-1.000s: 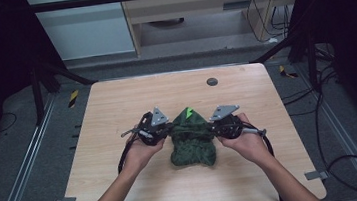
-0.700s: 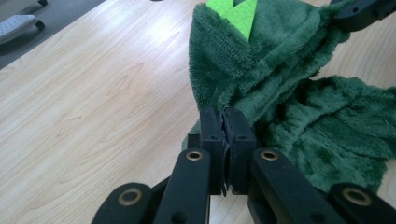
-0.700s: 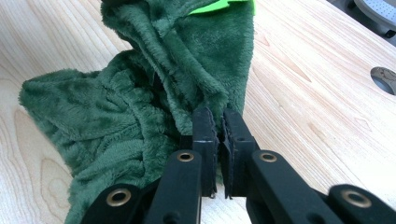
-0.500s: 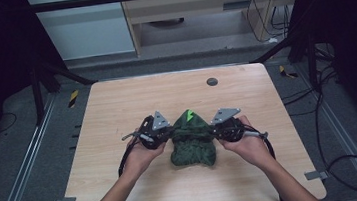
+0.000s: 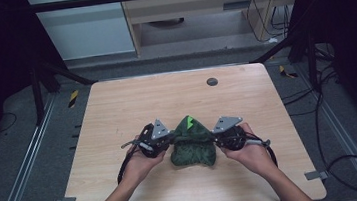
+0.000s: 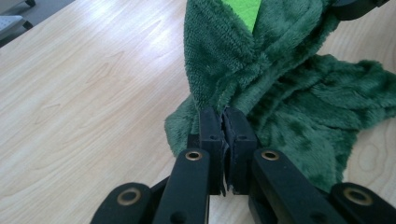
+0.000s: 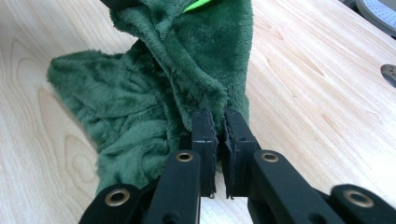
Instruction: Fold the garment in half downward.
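Note:
A dark green plush cloth [image 5: 191,147] with a bright green patch lies bunched near the front middle of the wooden table [image 5: 117,112]. My left gripper [image 5: 170,140] is shut on its left edge, and my right gripper [image 5: 214,138] is shut on its right edge. In the left gripper view the black jaws pinch a fold of the cloth [image 6: 261,79] at the left gripper's [image 6: 223,116] tips. In the right gripper view the cloth [image 7: 154,84] is pinched the same way at the right gripper's [image 7: 215,119] tips. The upper part of the cloth is lifted between both grippers while its lower part rests on the table.
A small dark round disc [image 5: 211,81] sits at the far middle of the table. Cables [image 5: 123,169] trail from both grippers toward the front edge. Dark frame posts and floor cables surround the table.
Both grippers with the cloth have shifted slightly toward the near edge of the table; the grips are unchanged.

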### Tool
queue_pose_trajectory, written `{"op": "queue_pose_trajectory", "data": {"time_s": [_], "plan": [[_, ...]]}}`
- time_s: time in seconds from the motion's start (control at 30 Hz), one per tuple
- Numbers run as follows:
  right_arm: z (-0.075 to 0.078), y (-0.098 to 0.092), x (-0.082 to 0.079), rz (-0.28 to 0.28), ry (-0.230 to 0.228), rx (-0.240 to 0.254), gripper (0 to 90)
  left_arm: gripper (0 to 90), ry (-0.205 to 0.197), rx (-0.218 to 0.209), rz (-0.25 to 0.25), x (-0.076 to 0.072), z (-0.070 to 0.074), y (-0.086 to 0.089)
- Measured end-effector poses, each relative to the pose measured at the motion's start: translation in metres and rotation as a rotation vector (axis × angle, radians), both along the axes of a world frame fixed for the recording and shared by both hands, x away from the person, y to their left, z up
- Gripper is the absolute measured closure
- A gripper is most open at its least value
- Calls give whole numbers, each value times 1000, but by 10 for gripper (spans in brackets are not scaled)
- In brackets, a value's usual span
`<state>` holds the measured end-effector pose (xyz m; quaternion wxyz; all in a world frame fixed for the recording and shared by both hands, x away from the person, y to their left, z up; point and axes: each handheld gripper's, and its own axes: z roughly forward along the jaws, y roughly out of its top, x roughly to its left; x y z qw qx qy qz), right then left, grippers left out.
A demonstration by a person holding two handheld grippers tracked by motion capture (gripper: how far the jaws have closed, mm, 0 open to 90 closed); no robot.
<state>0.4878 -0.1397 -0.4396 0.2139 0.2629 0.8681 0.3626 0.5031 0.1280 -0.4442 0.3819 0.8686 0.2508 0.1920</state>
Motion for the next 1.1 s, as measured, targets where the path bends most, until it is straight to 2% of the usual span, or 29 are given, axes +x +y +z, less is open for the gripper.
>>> {"op": "queue_pose_trajectory", "data": {"time_s": [0.33, 0.6, 1.1], "plan": [[-9, 0, -14, 9, 5, 11, 846, 869, -6, -15, -6, -14, -12, 2], [-19, 0, -22, 19, 8, -6, 839, 868, 1, -6, -13, -22, -24, 3], [-24, -2, -32, 22, 3, -1, 835, 868, -6, -13, -16, -31, -30, 9]]}}
